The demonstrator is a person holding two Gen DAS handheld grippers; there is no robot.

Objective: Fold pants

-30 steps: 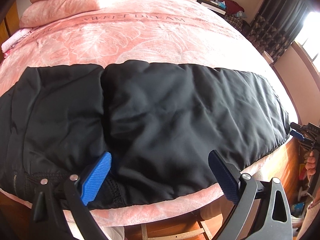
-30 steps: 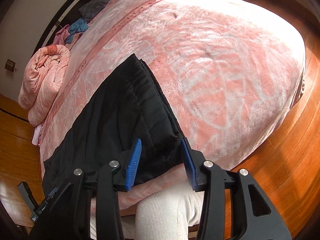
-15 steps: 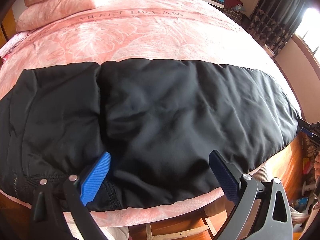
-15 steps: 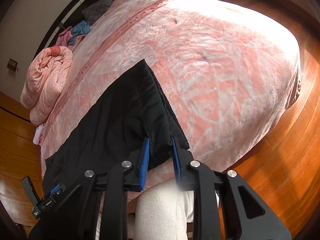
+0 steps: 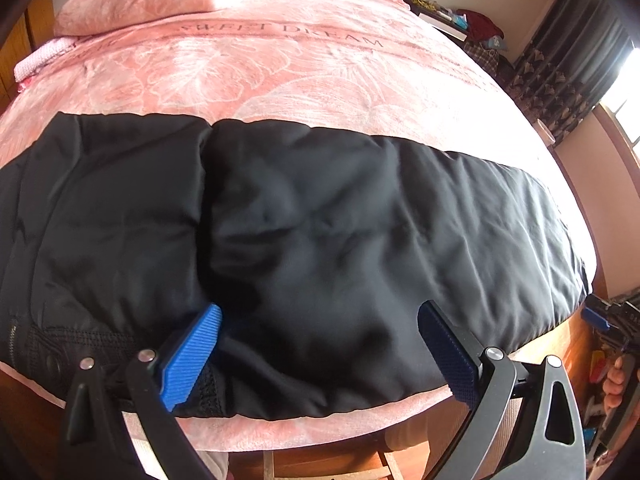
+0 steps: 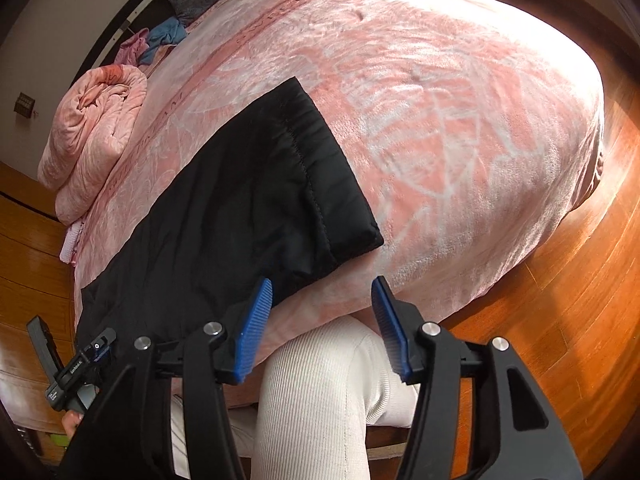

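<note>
Now the black padded pants (image 5: pixel 320 240) lie flat along the near edge of the bed, on the pink blanket (image 5: pixel 280 72), with their long axis running crosswise in front of both jaws. The left gripper (image 5: pixel 320 344) stands wide open and holds nothing; its left pad is at the waistband part with the zipper, and the cloth fills the space ahead of and between the jaws. The right gripper (image 6: pixel 324 320) is also well open and empty, and the leg cuff (image 6: pixel 320 184) lies just ahead of its left finger, a little to the left. I judge the next fold goes along the length, cuff toward waist, so the right gripper is the nearer one to take the cuff.
</note>
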